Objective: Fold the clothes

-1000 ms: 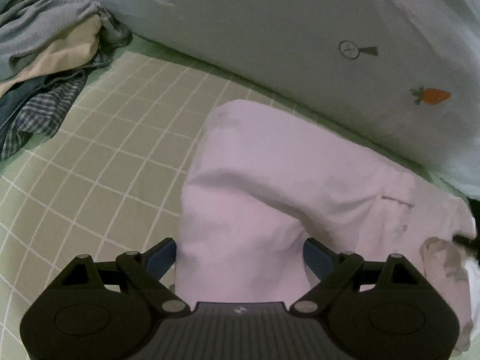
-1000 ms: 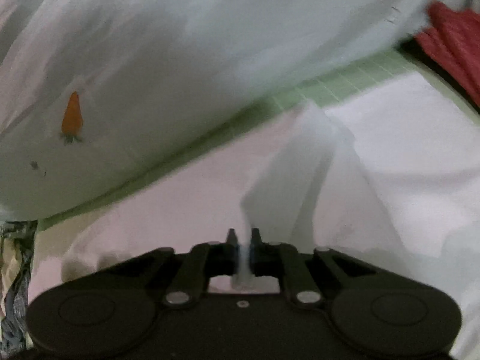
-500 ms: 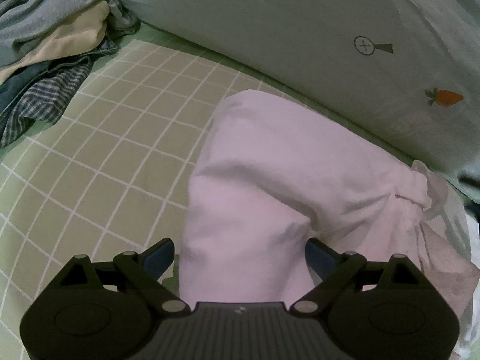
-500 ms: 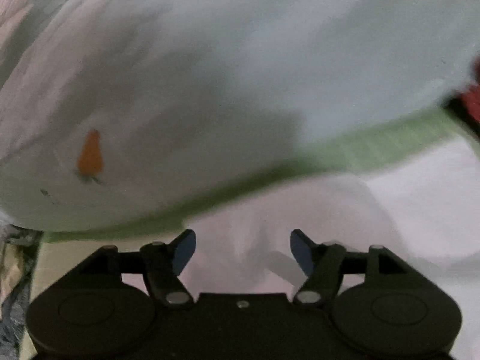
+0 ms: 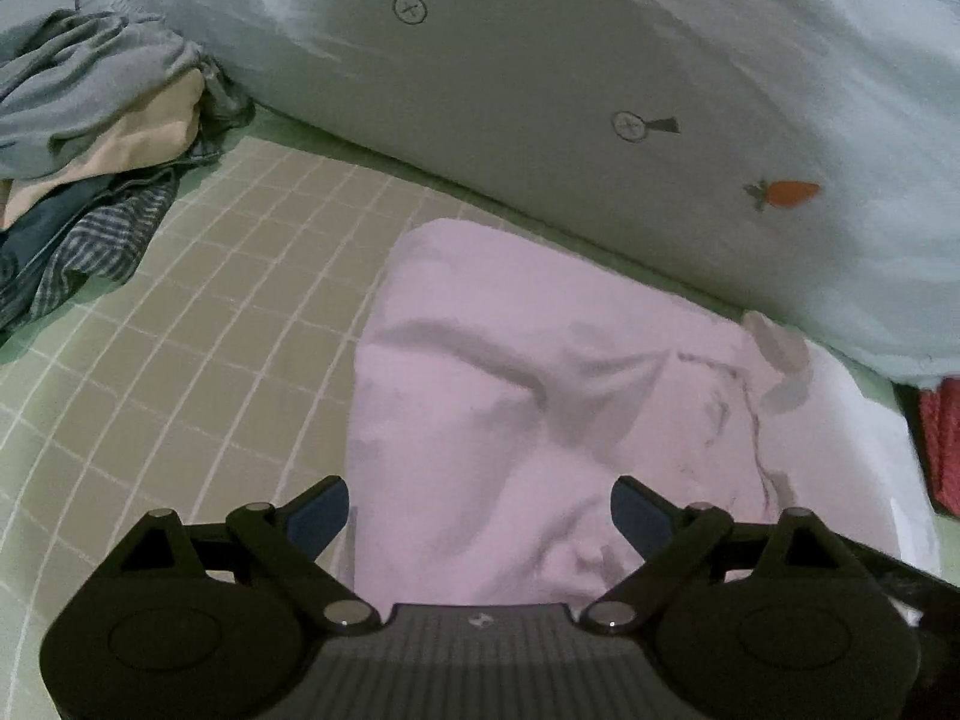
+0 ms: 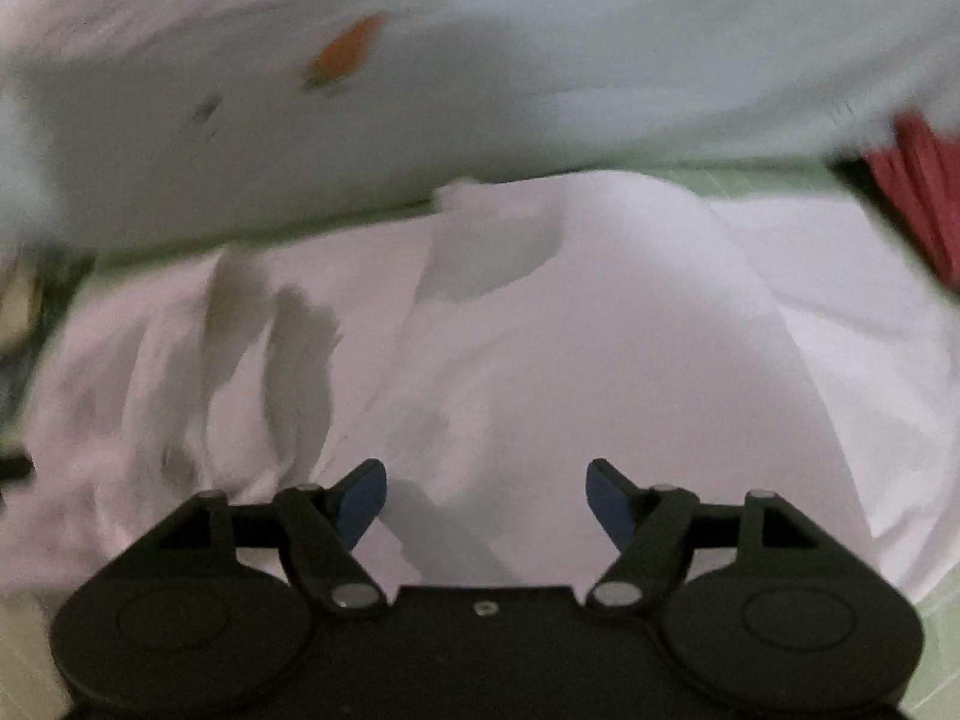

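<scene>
Moved: my right tongs (image 6: pixel 486 495) have let go of the pale pink cotton garment (image 5: pixel 540 396), now spread wide.
Left tongs (image 5: pixel 480 507): wide, holding nothing.
Edges: garment's far edge near the white carrot-print quilt (image 5: pixel 600 90); green checked bed sheet (image 5: pixel 210 312) bare leftward.

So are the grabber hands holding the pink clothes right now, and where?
No, nothing is held. The left gripper and the right gripper both stand wide open above the pink garment, with no cloth pinched between the fingers.

Dim light, green grid-checked bedsheet (image 5: pixel 198 324), pale carrot-print quilt (image 5: pixel 600 90) behind, possibly a red cloth (image 6: pixel 924 192) far right.
</scene>
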The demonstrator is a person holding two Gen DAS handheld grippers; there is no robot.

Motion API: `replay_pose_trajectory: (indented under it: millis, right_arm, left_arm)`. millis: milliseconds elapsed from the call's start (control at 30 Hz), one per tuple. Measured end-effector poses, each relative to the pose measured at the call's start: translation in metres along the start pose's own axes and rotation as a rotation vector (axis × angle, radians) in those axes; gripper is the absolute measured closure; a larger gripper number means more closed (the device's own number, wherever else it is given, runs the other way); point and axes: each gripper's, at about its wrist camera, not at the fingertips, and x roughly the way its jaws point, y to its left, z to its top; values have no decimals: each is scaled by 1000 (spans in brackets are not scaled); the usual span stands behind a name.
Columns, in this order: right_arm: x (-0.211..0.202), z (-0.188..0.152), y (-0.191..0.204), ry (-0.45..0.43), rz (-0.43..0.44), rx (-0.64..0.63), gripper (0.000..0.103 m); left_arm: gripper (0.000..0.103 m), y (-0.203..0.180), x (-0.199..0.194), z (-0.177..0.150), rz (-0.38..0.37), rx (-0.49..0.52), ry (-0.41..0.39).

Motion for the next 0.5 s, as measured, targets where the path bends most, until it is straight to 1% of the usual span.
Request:
replay_pose_trajectory:
  millis: [133,233,267,300,333,367,433,500]
  right_arm:
    - [3,-8,27,-20,-24,-165,26]
    - [6,-8,39,-20,-37,-236,26]
    - [4,-9,41,-24,-33,-250,31]
    - [3,-10,43,-28,-29,-265,38]
    - [1,-11,45,-31,-25,-278,65]
    - [0,-11,47,-31,-22,-283,86]
    - [-7,-13,51,-50,-41,-300,93]
    - [-22,-18,53,-79,-65,-333,95]
  left_arm:
    - [9,2,-16,-12,-5,37,-3]
    - [9,6,-25,-18,-9,54,-3]
    - [9,7,-27,-20,-9,58,-2]
    - [9,8,-29,-22,-9,61,-1]
    - [9,10,-31,-24,-9,63,0]
    - [9,11,-33,-25,-9,64,2]
    - [9,13,-36,-30,-7,66,7]
    - [9,16,-40,-35,-8,65,12]
